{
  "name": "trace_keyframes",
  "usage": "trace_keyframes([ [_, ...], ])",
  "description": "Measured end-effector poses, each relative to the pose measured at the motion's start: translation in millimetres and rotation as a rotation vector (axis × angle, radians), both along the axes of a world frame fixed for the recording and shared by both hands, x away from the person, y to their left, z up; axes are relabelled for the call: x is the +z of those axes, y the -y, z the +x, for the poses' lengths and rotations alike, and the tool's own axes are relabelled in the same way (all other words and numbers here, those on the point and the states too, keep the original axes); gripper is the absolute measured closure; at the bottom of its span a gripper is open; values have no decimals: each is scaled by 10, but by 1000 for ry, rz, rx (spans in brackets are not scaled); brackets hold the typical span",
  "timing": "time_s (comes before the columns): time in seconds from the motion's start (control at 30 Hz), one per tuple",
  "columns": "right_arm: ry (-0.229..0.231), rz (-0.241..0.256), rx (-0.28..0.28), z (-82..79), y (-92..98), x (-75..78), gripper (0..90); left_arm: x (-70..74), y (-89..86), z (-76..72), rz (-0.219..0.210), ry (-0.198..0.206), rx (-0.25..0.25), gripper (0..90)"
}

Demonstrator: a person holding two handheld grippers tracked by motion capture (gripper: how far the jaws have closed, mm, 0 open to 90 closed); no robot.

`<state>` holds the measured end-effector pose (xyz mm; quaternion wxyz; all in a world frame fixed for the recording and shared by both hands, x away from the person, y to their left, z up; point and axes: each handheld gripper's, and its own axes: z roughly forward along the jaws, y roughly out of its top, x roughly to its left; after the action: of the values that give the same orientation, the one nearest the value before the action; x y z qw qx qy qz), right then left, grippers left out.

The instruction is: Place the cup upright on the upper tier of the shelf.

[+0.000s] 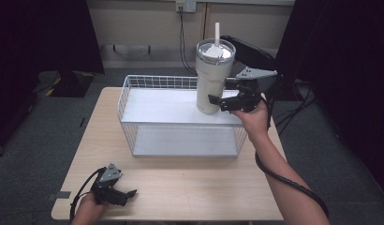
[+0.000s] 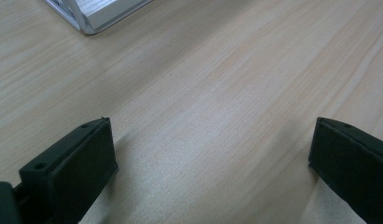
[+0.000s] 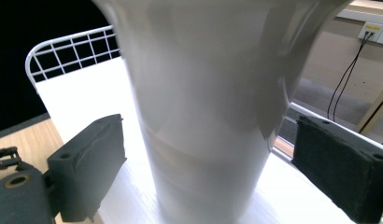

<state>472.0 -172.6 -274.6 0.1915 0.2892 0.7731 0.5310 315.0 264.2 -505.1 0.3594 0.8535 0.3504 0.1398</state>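
Tumbler (image 3: 203,116), cream with a lid and straw, stands upright between the spread jaws of the right claw (image 1: 226,101), neither jaw touching it, on the top shelf of the white wire rack (image 1: 152,110). Left claw (image 1: 127,194) rests open on the table (image 1: 190,185), nearer the person and well apart from the rack.

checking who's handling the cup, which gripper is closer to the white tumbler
Right. The right gripper sits at the tumbler on the rack's top shelf, its open jaws either side of its base. The left gripper rests far off, near the table's front edge.
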Motion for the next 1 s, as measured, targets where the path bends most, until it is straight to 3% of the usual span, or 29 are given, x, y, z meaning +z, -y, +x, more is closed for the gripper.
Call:
trace_keyframes([
  [0.23, 9, -24, 42, -138, 11, -18, 90, -1, 1, -1, -3, -2, 1, 0],
  [0.6, 12, -20, 93, -280, 43, -29, 92, 0, -1, -1, 4, -3, -2, 0],
  [0.73, 32, -36, 117, -363, 19, -59, 95, 0, -1, -1, 4, -3, -2, 0],
  [1.0, 21, -26, 162, -476, -6, -118, 95, 0, -1, -1, 4, -3, -2, 0],
])
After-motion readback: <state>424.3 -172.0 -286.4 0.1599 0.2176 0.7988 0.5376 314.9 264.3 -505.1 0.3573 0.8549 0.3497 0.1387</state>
